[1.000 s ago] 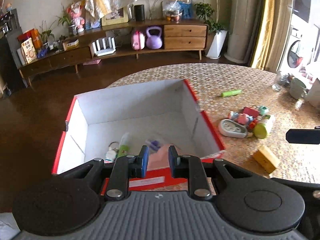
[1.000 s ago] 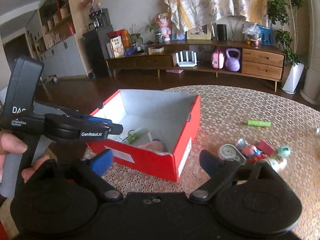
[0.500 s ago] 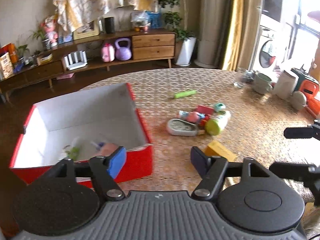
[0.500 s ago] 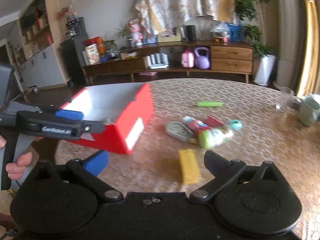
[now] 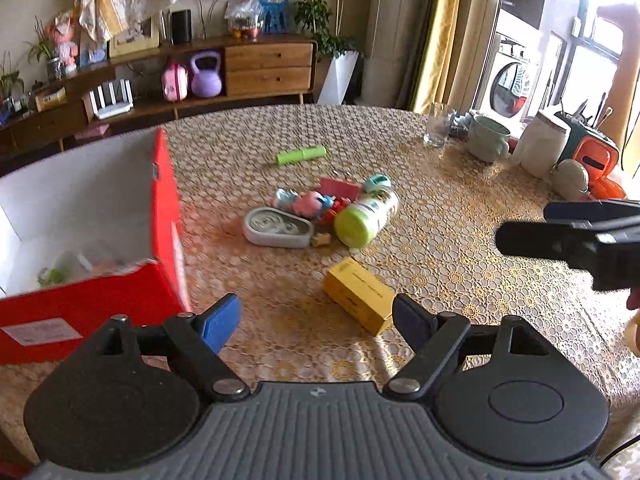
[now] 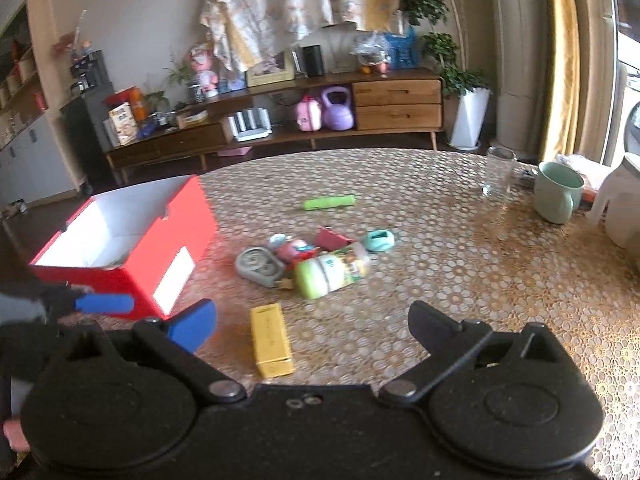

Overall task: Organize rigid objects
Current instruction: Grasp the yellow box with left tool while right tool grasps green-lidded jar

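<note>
Blurring red box [image 5: 120,288] contents, indistinct.

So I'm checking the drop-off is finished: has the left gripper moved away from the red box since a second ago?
Yes. The left gripper, jaws opening and empty, has swung right off the red box toward the yellow box.

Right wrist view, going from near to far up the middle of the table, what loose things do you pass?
yellow box → green-capped bottle lying on its side → dark red block → green tube, the farthest.
</note>
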{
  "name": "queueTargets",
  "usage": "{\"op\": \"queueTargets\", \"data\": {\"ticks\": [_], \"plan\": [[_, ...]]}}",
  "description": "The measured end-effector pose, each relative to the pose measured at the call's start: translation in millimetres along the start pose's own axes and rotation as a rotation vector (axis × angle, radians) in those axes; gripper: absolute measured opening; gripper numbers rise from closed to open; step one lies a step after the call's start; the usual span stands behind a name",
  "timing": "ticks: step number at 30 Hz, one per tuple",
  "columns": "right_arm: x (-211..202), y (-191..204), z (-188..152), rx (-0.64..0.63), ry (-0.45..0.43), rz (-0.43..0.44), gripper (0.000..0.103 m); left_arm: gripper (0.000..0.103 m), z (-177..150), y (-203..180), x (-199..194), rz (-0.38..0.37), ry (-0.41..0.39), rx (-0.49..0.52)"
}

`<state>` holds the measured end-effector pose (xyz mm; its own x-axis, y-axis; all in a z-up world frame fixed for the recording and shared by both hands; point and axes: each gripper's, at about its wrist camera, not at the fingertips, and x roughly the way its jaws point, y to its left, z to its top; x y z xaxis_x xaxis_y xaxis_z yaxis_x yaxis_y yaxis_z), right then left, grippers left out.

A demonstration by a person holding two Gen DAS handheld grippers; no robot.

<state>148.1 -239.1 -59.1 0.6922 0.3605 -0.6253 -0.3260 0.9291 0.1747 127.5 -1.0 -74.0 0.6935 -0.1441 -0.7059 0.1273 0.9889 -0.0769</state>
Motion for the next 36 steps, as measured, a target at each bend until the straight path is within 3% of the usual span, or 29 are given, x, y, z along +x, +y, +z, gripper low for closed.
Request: {"op": "queueTargets", "data": {"ticks": [8, 12, 21, 36], "plan": [[48, -18, 11, -0.008, 0.041, 0.006, 0.102, 0.086, -2, -19, 36, 0.045, 0.025, 0.002], [82, -17, 15, -0.072, 0.089, 0.046, 0.102, 0.086, 2, -27, 56, 0.056, 0.056, -0.001], [137, -16, 21, -0.153, 0.143, 0.042, 0.101, 0.086, 7, -43, 94, 0.07, 0.084, -0.025], [180, -19, 22, -0.227, 0.186, 0.071, 0.093, 0.086, 1, -45, 124, 0.084, 0.123, -0.064]]}}
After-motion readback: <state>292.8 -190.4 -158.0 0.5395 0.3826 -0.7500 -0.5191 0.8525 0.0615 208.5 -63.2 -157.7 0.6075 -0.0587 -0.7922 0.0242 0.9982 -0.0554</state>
